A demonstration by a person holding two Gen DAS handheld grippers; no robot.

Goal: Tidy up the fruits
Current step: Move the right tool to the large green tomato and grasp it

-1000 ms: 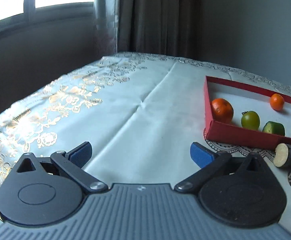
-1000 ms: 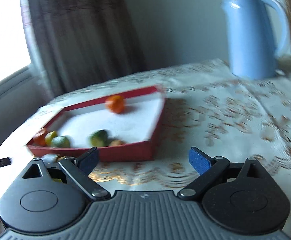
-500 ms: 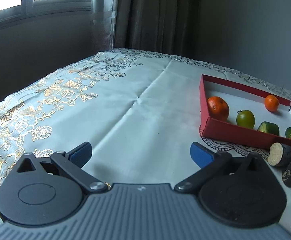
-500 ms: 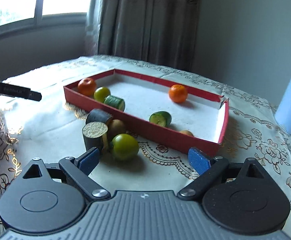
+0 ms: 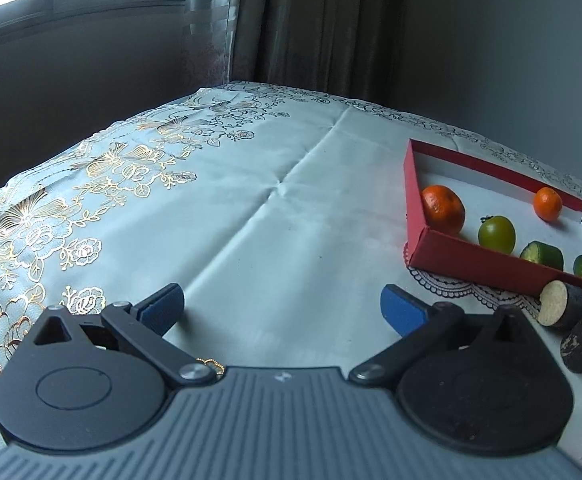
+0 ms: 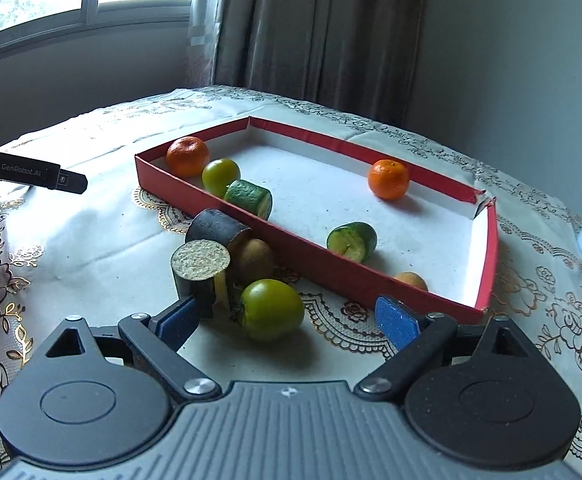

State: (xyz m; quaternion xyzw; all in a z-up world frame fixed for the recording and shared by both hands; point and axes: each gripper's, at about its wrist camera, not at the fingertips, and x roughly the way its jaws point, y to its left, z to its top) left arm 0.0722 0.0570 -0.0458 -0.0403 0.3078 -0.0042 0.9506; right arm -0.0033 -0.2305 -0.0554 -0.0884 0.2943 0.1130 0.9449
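The right gripper (image 6: 287, 316) has its jaws wide but easing inward, nothing pinched. A green tomato (image 6: 271, 309) sits on the cloth just ahead, between the blue pads and nearer the left one, not touched by either. Just past it there's a small cluster: two dark cut cylinders (image 6: 201, 266) with pale grainy ends and a brown kiwi-looking fruit (image 6: 255, 258), all bunched against the near wall of the red tray (image 6: 311, 256).

Inside the tray, further out – two oranges (image 6: 388, 179), another green tomato (image 6: 221, 172), two cucumber chunks (image 6: 352, 241) and a small tan fruit (image 6: 411, 280) in the near right corner.

The left gripper (image 5: 281, 310) is spread too, empty, over bare tablecloth (image 5: 251, 220) – the tray is off to its right.
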